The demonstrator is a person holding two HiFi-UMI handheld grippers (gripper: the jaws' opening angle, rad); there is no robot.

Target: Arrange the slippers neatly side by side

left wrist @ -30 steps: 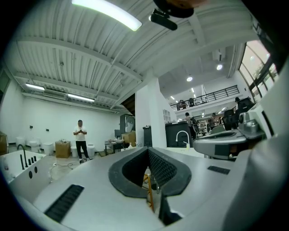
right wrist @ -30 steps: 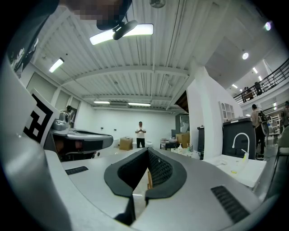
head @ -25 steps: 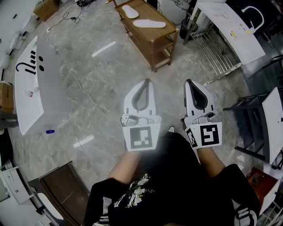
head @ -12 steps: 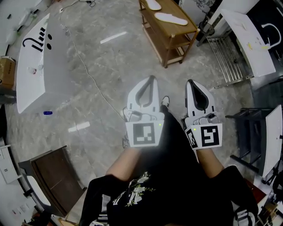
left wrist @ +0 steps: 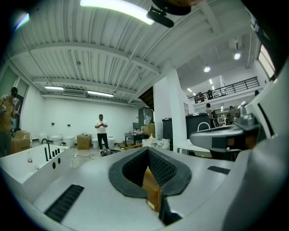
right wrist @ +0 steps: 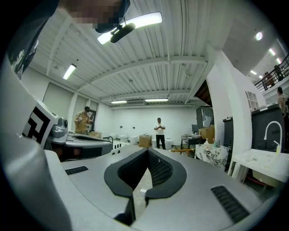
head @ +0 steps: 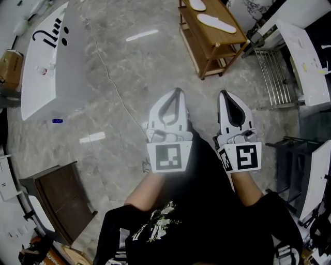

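a large workshop hall with a glossy grey marbled floor. ahead of the left tongs and right tongs stands a two-tier wooden bench. well to the left of the left tongs lies a long white unit with black fittings, and a thin cable trails across the floor near it. right of the right tongs are a metal rack and a white table. behind the left tongs, to their left, sits a dark brown cabinet. overhead, a white ribbed ceiling carries strip lights. far ahead are white walls, a white pillar and a railed upper gallery.
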